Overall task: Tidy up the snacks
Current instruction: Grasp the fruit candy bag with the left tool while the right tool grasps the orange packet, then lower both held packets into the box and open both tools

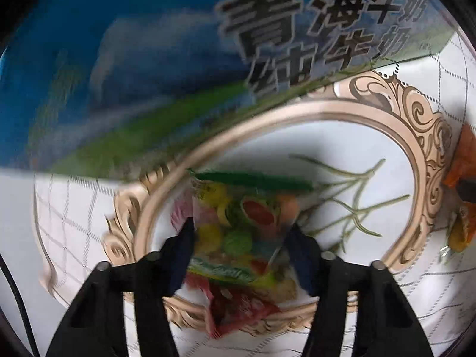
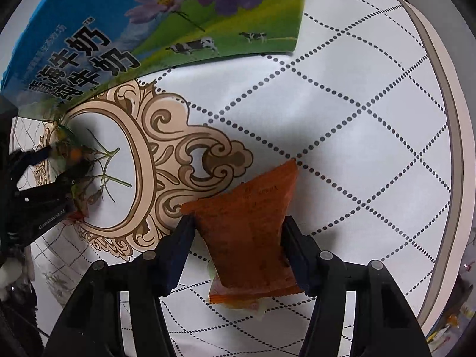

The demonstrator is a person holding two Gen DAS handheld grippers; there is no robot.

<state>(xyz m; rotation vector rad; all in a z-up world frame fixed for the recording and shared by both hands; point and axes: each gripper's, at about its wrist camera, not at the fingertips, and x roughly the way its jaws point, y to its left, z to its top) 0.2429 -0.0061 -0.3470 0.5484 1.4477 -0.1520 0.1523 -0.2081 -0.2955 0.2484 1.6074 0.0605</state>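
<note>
The orange packet [image 2: 250, 232] is pinched between the right gripper [image 2: 238, 238] fingers, long axis running away from them, while the candy bag [image 1: 238, 232] is clamped crosswise by the left gripper [image 1: 241, 238], milk box [image 2: 148, 29] ahead.

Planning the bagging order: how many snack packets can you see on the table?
4, maybe more. A colourful candy packet between the left gripper fingers, a red packet beneath it, an orange packet between the right gripper fingers, a pale one under that.
</note>
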